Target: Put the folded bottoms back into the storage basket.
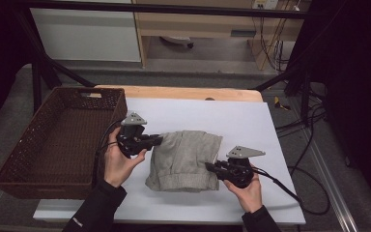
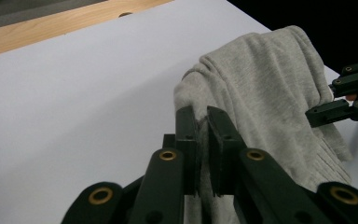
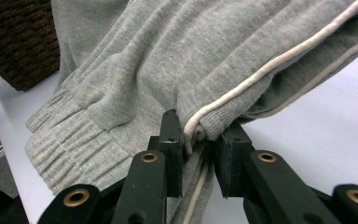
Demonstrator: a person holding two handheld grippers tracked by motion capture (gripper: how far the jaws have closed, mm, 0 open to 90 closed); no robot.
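One grey garment is pinched at opposite edges by two grippers, left and right, fingers nearly closed on cloth. One basket is seen left of it; bare counter beyond.

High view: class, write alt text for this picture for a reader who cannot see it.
A person pinches a folded grey garment from both sides, with the left gripper shut on its left edge and the right gripper shut on its right edge, over a white table cover. A brown wicker basket sits at the table's left.
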